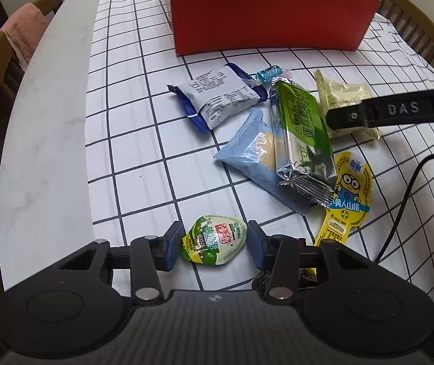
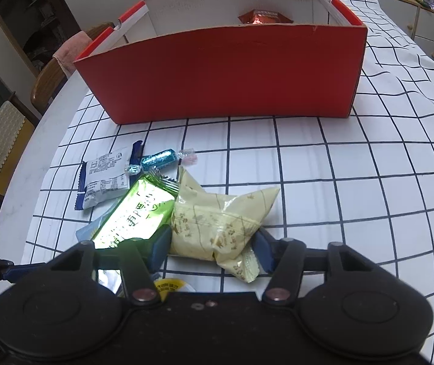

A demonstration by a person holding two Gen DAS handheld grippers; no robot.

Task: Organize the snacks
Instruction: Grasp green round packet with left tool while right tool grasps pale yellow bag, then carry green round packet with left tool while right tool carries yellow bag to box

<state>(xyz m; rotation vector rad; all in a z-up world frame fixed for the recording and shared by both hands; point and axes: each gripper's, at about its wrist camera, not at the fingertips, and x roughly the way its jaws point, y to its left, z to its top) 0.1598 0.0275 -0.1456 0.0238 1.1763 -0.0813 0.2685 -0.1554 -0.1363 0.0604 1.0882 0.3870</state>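
My left gripper (image 1: 215, 243) is shut on a green egg-shaped snack packet (image 1: 214, 240) that lies on the checked cloth, one pad against each side. My right gripper (image 2: 212, 246) is shut on a pale yellow packet (image 2: 217, 225), which is crumpled between its pads. In the left wrist view one right finger (image 1: 369, 115) lies over that same packet (image 1: 341, 94). A green bar (image 2: 134, 216) rests against it on the left. The red box (image 2: 217, 76) stands behind, with a red packet (image 2: 262, 16) inside.
Loose on the cloth lie a blue-and-white packet (image 1: 217, 99), a blue wrapped candy (image 1: 268, 73), a light blue biscuit packet (image 1: 250, 158) and a yellow cartoon packet (image 1: 351, 188). Wooden chairs (image 1: 1, 57) stand at the table's edge. A black cable (image 1: 405, 194) trails at the right.
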